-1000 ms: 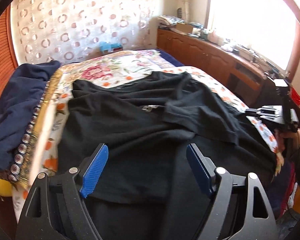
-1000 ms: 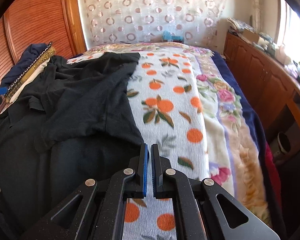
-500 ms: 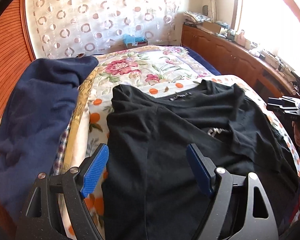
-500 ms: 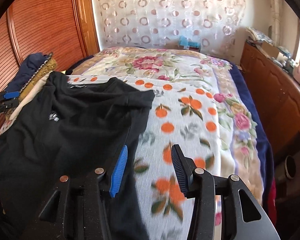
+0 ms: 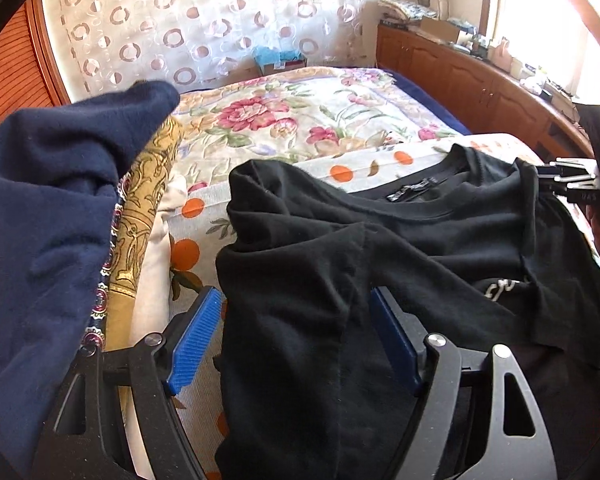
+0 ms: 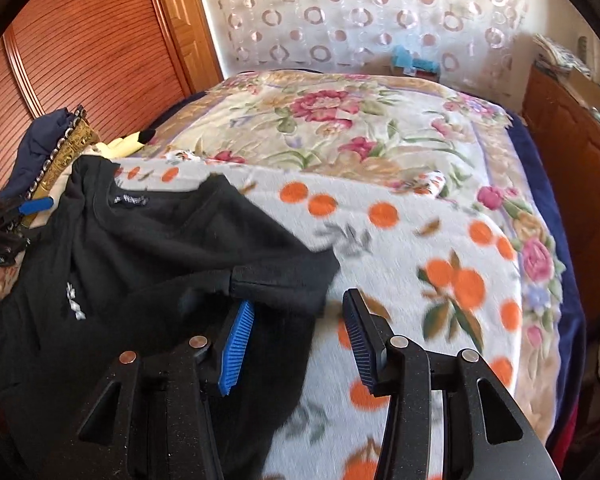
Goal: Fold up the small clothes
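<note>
My left hand-held gripper (image 5: 296, 336) stands wide around a shoulder fold of the black cotton T-shirt (image 5: 400, 248), which lies rumpled across the bed (image 6: 420, 216); my right hand-held gripper (image 6: 296, 340) gapes beside its sleeve. Risk: pinching doubled layers could drag the whole shirt crooked.

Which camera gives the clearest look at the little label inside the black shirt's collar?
The right wrist view: the neck label faces it, unobstructed inside the collar. The left wrist view also shows it, but slanted and darker.
</note>
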A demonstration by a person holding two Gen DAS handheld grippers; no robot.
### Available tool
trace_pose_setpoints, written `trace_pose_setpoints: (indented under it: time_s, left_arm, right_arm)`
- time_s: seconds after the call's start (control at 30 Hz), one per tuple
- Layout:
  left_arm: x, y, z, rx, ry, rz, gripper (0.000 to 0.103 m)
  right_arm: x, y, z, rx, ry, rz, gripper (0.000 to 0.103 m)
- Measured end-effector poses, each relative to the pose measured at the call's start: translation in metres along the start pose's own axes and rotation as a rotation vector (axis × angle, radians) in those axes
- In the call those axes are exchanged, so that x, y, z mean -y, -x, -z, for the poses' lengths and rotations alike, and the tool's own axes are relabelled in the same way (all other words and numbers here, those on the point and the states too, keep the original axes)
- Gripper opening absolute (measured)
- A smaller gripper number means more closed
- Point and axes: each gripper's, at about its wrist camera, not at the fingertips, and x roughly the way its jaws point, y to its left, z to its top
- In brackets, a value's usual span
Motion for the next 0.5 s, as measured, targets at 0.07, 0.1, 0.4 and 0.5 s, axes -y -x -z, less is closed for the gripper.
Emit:
trace_pose_setpoints:
  time_s: [0.07,0.1,0.4,0.5]
  left_arm:
    - [-0.001,-0.003,0.0,-0.007,-0.001,-0.001,0.078]
    - [-0.002,-0.006,0.0,-0.012,-0.002,0.0,0.078]
    - [-0.01,-0.023,-0.001,-0.037,0.031,0.036,0.078]
    - [-0.009,-0.025,-0.002,-0.033,0.037,0.039,0.078]
  right_arm:
    - [0.001,-0.004,-0.004,-0.002,0.004,-0.017,0.048]
    - [0.0,-0.004,-0.005,-0.001,0.007,-0.021,0.048]
    - [-0.006,-0.008,-0.002,0.013,0.032,-0.017,0.048]
    - [-0.009,-0.008,-0.002,0.001,0.051,-0.015,0.048]
